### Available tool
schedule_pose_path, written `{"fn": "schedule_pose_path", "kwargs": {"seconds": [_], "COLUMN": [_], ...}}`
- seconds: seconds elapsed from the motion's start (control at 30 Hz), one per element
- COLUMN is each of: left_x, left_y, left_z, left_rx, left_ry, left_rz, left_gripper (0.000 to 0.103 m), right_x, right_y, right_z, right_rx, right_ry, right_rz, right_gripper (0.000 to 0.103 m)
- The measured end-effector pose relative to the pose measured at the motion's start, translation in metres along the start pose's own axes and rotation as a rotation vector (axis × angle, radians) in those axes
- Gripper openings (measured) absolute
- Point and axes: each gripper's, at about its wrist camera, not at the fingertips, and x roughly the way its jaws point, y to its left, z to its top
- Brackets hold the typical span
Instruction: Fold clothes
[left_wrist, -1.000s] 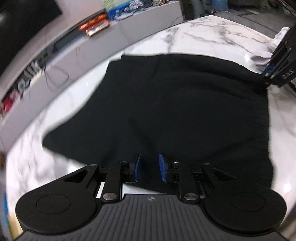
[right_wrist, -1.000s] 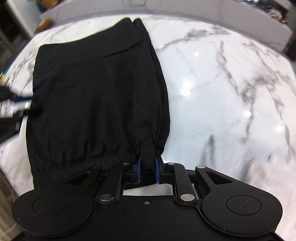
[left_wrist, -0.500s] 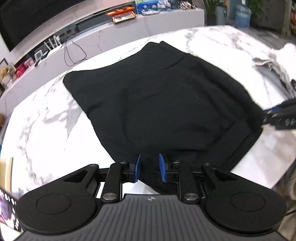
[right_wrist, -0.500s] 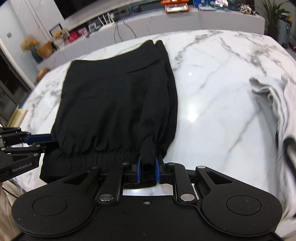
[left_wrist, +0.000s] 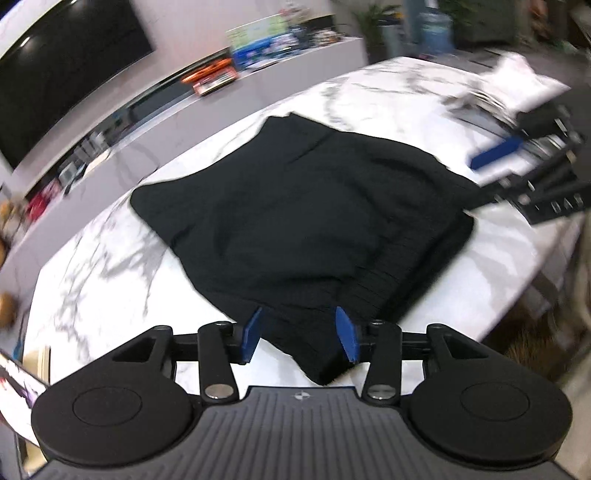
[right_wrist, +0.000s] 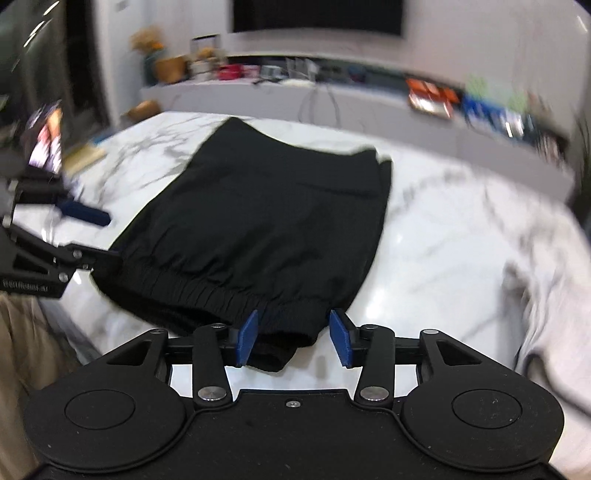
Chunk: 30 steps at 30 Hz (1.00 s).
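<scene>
On the marble surface (left_wrist: 92, 266) the black garment (left_wrist: 295, 221) lies spread, its elastic hem at the near edge. Half a second ago both tongs pinched this hem; now the left tongs (left_wrist: 300, 339) and right tongs (right_wrist: 293, 338) are opening, with cloth between the pads but no longer pressed. I judge the garment is now placed. Motion blur hides the background, and a pale garment (right_wrist: 546, 295) is cut off.

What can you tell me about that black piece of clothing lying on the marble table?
The black garment looks like thin, matte woven fabric, folded into a rough rectangle and lying flat on the white marble table. A gathered elastic band runs along its near edge. That edge sits between the blue pads of both the left gripper and right gripper, whose jaws are opening and no longer pinch it.
</scene>
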Motion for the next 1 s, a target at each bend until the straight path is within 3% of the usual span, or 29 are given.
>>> {"fn": "schedule_pose_path", "kwargs": {"seconds": [0.03,0.17,0.5,0.83,1.0], "left_x": [0.001,0.009,0.024,0.028,0.028], "left_y": [-0.006,-0.019,0.006,0.015,0.011], "left_z": [-0.002,-0.009,-0.026,-0.034,-0.033], "left_rx": [0.054,0.108,-0.084,-0.147,-0.126], "left_ry": [0.001,0.007,0.023,0.029,0.043], "left_rz": [0.013,0.035,-0.033,-0.075,-0.071], "left_gripper": [0.045,0.045,0.039,0.037,0.037], "right_x": [-0.002,-0.004,0.008,0.022,0.028], "right_y": [0.005,0.02,0.027,0.04,0.055], "right_z": [-0.001,-0.01,-0.033,-0.043,-0.049], "right_rx": [-0.055,-0.238,-0.367,-0.515,-0.667], "right_ry": [-0.002,-0.001,0.023,0.01,0.008], "right_rz": [0.002,-0.005,-0.04,-0.128,-0.199], "right_gripper": [0.043,0.043,0.043,0.041,0.041]}}
